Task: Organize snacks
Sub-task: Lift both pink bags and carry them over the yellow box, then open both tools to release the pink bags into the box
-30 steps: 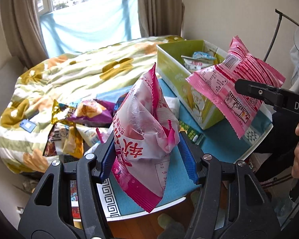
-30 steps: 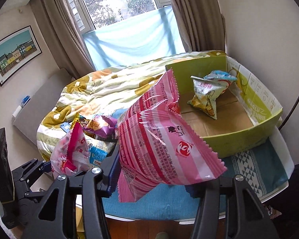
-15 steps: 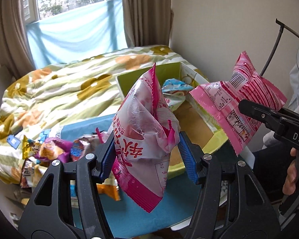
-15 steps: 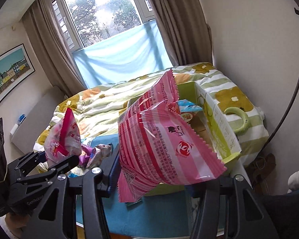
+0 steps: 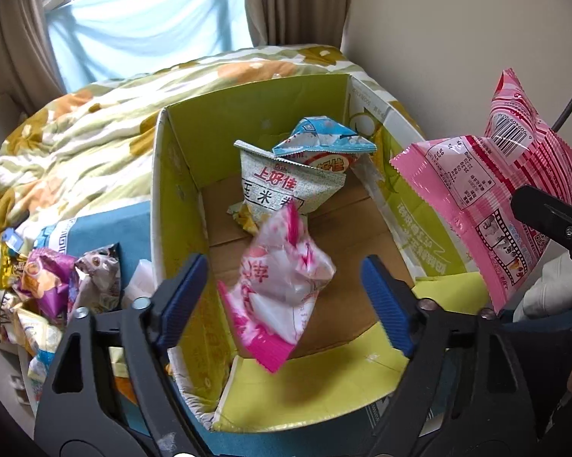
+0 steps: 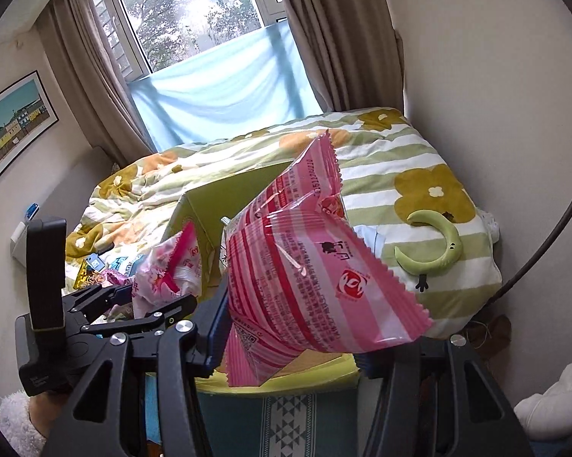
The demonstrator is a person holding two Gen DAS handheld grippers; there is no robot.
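A second ago the left gripper (image 5: 286, 289) was clamped on the pale pink bag (image 5: 282, 285) over the blue cloth; its jaws have just been opening, and now the blue pads (image 5: 183, 289) stand wide apart with the bag loose between them, touching neither, blurred, over the floor of the green box (image 5: 179, 175). Both views have swung from the heap of snacks (image 5: 53, 285) to the box, which now fills the left wrist view.

From left to right in that view: the heap of snacks lies on the blue cloth (image 5: 107, 224) beside the box's left wall. Inside the box, 2 packets lean toward the far wall: a grey-green bag (image 5: 286, 182) with red lettering and, resting on its top edge, a blue bag (image 5: 324, 141). The pale pink bag sits in front of them, nearer the camera, its dark pink bottom seam over the near wall.

To the right, the striped pink bag (image 5: 487, 198) hangs at the box's right wall, clamped in the right gripper (image 6: 289, 335), whose jaws are closed tight on its lower part. In the right wrist view this bag (image 6: 305, 274) hides most of the box (image 6: 225, 202); the left gripper (image 6: 148, 304) shows at the left with the pale pink bag (image 6: 171, 270) above it. A green crescent toy (image 6: 438, 243) lies on the flowered quilt (image 6: 400, 163) at the right.
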